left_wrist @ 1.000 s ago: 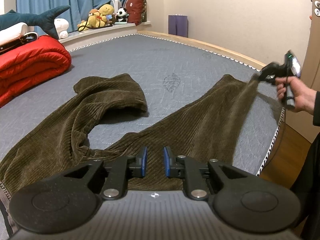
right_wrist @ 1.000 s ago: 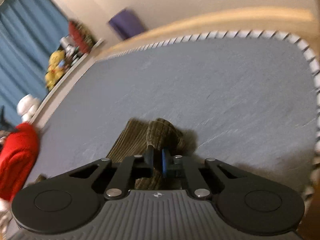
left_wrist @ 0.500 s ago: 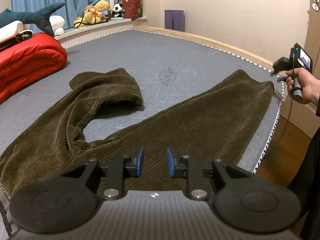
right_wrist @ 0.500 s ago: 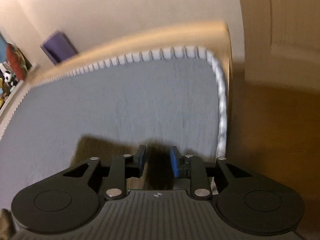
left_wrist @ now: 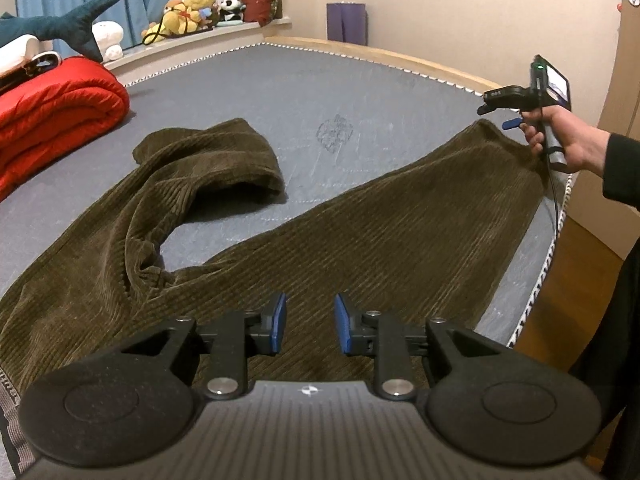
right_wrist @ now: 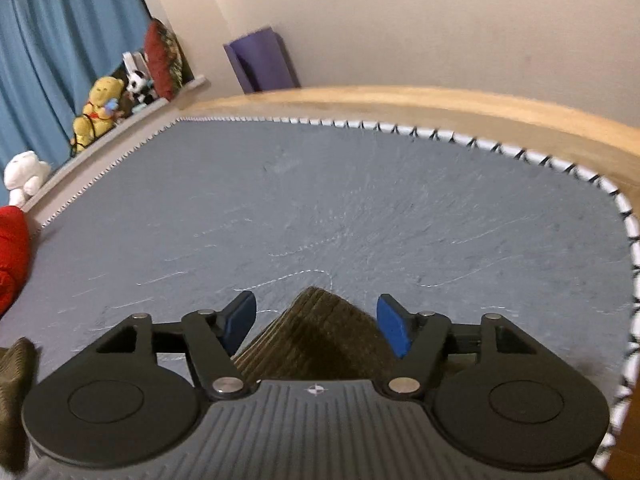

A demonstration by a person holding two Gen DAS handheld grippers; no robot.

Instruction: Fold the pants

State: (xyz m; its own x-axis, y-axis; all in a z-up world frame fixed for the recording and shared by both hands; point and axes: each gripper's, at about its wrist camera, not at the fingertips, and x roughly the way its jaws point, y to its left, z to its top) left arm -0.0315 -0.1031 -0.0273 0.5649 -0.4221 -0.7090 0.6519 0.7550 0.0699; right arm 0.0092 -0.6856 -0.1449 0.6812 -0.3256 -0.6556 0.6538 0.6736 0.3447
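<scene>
Brown corduroy pants (left_wrist: 360, 240) lie spread on the grey mattress (left_wrist: 280, 92). One leg stretches flat to the right edge; the other leg (left_wrist: 208, 160) is bent and rumpled at the left. My left gripper (left_wrist: 308, 322) is open and empty above the waist end. My right gripper (left_wrist: 496, 114) is open at the cuff of the flat leg, held in a hand. In the right wrist view that gripper (right_wrist: 316, 322) is wide open with the cuff corner (right_wrist: 320, 324) lying between the jaws, not pinched.
A folded red quilt (left_wrist: 52, 116) lies at the left of the mattress. Plush toys (left_wrist: 188, 12) and a shark sit on the window ledge. The mattress edge (left_wrist: 548, 248) and wooden floor are at the right; a wooden bed frame (right_wrist: 440, 100) runs along the far side.
My right gripper let go of the leg cuff and opened wide; the leg now lies flat on the mattress. My left gripper opened a little wider.
</scene>
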